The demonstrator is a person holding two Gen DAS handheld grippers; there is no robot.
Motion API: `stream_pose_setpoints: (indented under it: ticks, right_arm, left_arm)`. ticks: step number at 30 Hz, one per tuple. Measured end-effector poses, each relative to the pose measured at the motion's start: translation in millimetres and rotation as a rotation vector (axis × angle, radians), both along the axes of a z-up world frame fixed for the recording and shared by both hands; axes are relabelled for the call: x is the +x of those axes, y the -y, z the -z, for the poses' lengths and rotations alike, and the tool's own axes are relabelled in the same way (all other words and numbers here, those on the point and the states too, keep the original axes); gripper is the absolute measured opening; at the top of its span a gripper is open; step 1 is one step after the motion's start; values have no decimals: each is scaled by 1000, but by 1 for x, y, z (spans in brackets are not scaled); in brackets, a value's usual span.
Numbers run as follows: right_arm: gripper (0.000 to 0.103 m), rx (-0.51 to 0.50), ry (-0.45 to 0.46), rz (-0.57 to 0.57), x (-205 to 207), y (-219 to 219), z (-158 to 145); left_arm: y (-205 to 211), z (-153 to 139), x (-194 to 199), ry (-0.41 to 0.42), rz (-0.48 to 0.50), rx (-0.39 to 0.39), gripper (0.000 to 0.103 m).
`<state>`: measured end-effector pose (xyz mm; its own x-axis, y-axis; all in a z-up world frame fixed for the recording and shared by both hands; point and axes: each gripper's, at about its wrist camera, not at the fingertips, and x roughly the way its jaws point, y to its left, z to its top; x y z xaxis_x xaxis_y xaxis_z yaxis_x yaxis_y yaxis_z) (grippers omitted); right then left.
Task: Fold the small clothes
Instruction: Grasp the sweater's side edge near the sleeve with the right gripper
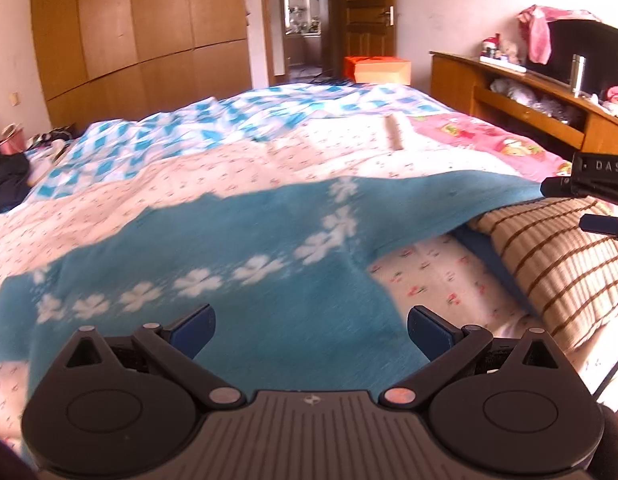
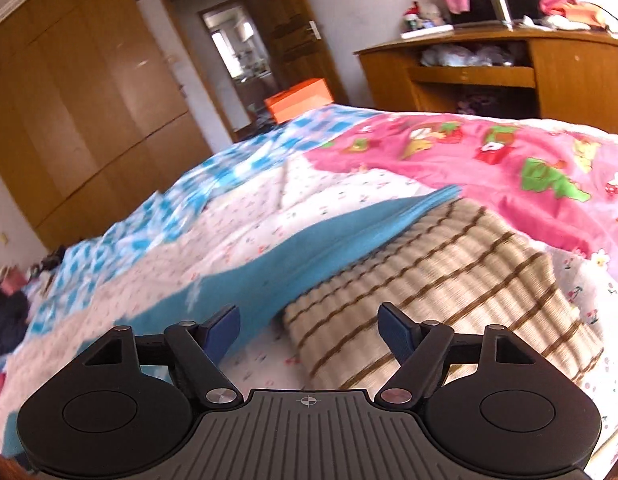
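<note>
A teal garment [image 1: 237, 248] with a row of white flowers lies spread on the bed, its right part draped over a beige pillow with brown stripes [image 1: 557, 256]. My left gripper [image 1: 311, 334] is open and empty, just above the garment's near part. My right gripper [image 2: 309, 330] is open and empty, over the gap between the garment's edge [image 2: 269, 264] and the striped pillow [image 2: 449, 280]. The right gripper's tip also shows at the right edge of the left wrist view [image 1: 589, 200].
The bed has a white floral sheet [image 1: 229, 172], a blue checked quilt [image 1: 157, 136] and a pink cartoon quilt [image 2: 509, 160]. A wooden desk [image 1: 529, 96] stands at the right. A wardrobe [image 1: 141, 32], an open door and an orange box [image 1: 377, 69] are beyond the bed.
</note>
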<state>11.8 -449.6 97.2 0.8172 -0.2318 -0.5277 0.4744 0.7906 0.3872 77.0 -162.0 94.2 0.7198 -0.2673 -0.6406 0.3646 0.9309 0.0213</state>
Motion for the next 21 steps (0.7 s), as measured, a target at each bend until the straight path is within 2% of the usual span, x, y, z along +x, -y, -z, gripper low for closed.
stream_pose_setpoints:
  ticks: [5, 9, 14, 17, 19, 21]
  right_arm:
    - [62, 177, 40, 103, 8, 68, 18]
    - [60, 326, 107, 131, 19, 103, 32]
    - [60, 369, 102, 145, 41, 117, 35]
    - [60, 402, 121, 138, 44, 119, 30]
    - [59, 390, 139, 137, 43, 121, 26]
    - [54, 389, 84, 153, 47, 125, 31]
  left_arm:
    - [29, 8, 9, -38, 36, -14, 103]
    - [44, 13, 9, -57, 63, 10, 103]
    - [54, 16, 9, -76, 74, 27, 103]
    - [58, 16, 7, -76, 76, 32, 103]
    - [61, 15, 5, -76, 81, 36, 103]
    - [63, 15, 2, -74, 88, 43, 103]
